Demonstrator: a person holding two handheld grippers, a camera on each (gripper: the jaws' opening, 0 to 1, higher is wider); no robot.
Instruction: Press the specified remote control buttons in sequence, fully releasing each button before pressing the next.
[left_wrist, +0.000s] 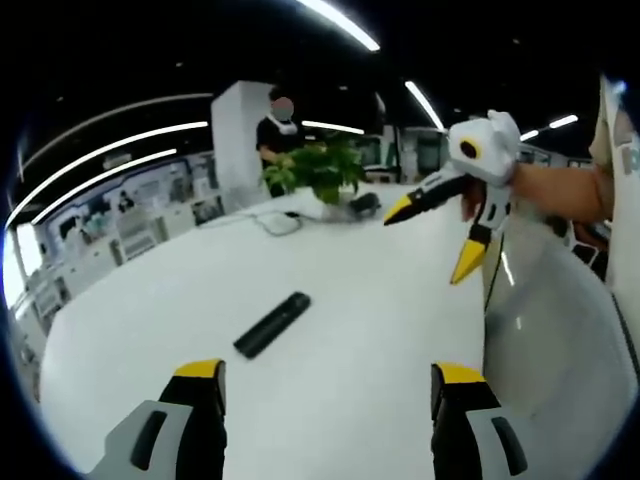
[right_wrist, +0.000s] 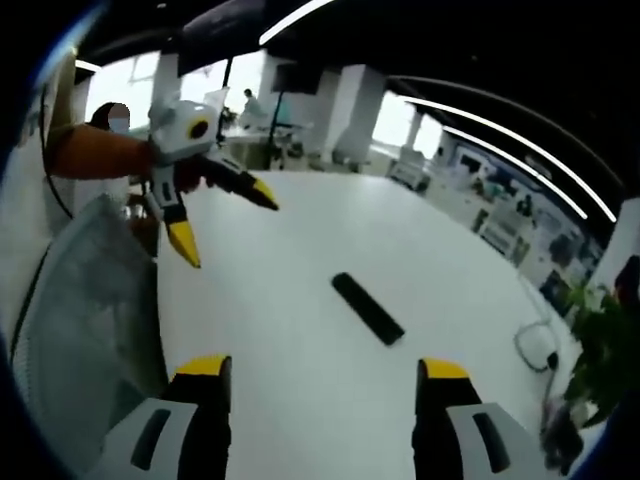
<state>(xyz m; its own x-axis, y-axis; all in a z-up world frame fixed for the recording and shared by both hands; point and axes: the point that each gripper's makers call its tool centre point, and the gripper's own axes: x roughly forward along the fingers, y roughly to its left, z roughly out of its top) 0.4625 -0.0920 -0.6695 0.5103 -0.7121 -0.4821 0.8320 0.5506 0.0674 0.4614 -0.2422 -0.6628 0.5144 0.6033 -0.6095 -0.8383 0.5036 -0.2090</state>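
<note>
A black remote control (left_wrist: 272, 324) lies flat near the middle of the white table (left_wrist: 370, 290). In the left gripper view it is ahead of my left gripper (left_wrist: 330, 375), slightly left of the gap and apart from the jaws. The left gripper is open and holds nothing. My right gripper (left_wrist: 433, 238) hangs above the table at the upper right, its yellow-tipped jaws spread. In the right gripper view the remote control (right_wrist: 368, 307) lies ahead of my open right gripper (right_wrist: 323, 368). The left gripper (right_wrist: 225, 222) is raised at the upper left over the table (right_wrist: 300, 250), jaws apart.
A potted plant (left_wrist: 320, 170) and a white cable (left_wrist: 275, 220) sit at the table's far side, with a person (left_wrist: 280, 135) standing behind. The plant (right_wrist: 600, 340) also appears at the right edge. A grey curved chair back (right_wrist: 80, 300) is beside the table edge.
</note>
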